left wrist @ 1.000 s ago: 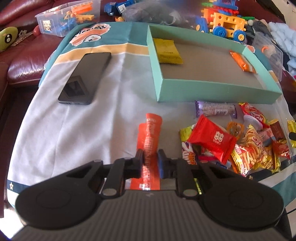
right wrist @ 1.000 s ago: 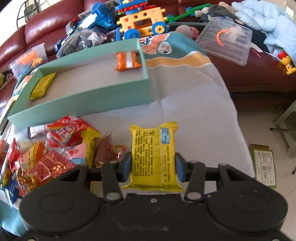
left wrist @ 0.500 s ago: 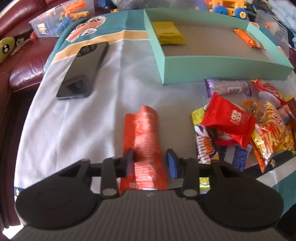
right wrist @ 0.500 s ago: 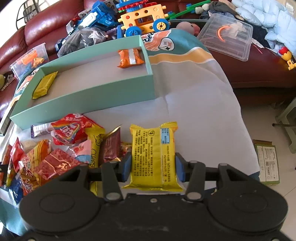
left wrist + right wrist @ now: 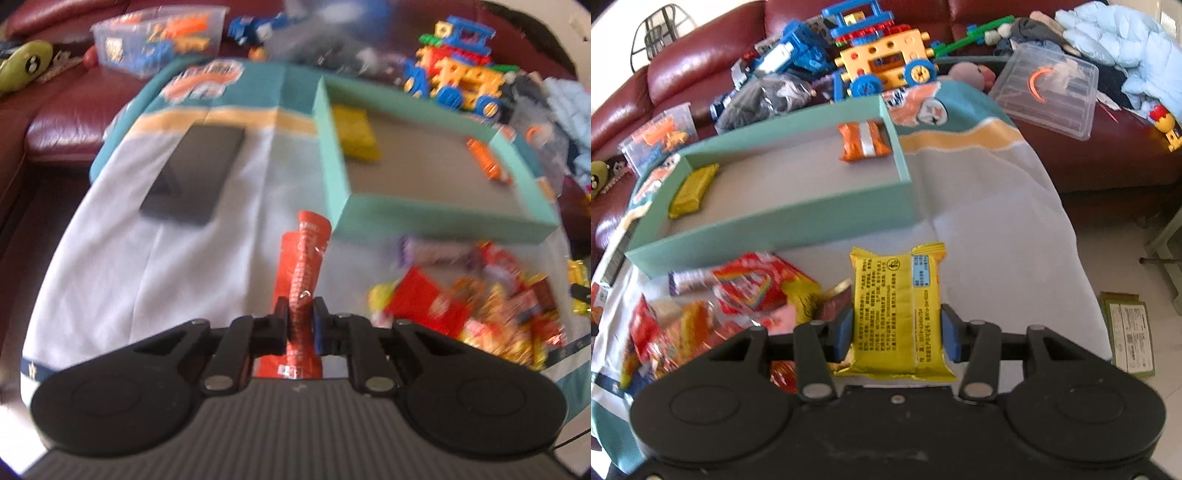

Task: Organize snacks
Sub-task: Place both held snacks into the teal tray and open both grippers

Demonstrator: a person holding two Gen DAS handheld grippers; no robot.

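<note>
The left gripper (image 5: 300, 319) has its jaws pinched tight on a long, narrow orange-red foil snack packet (image 5: 303, 266), which sticks out ahead of the jaws towards the near left corner of a shallow mint-green cardboard box (image 5: 436, 218). The left view is blurred, so the print on the packet cannot be read.

The right gripper (image 5: 897, 330) holds a flat yellow foil snack packet with black print (image 5: 897, 310) across its width, jaws partly apart and pressing on both sides of it.

The box lies on the cloth-covered worktop (image 5: 155, 266), just beyond both held packets. Inside it, a small yellow packet (image 5: 692, 184) lies at the left end and a small orange packet with a silver band (image 5: 864, 142) at the far right corner, well apart from each other.

A heap of mixed red, yellow and purple snack packets (image 5: 738, 295) lies on the cloth in front of the box, between the two grippers. A black smartphone (image 5: 194, 173) lies flat on the cloth, left of the box.
</note>
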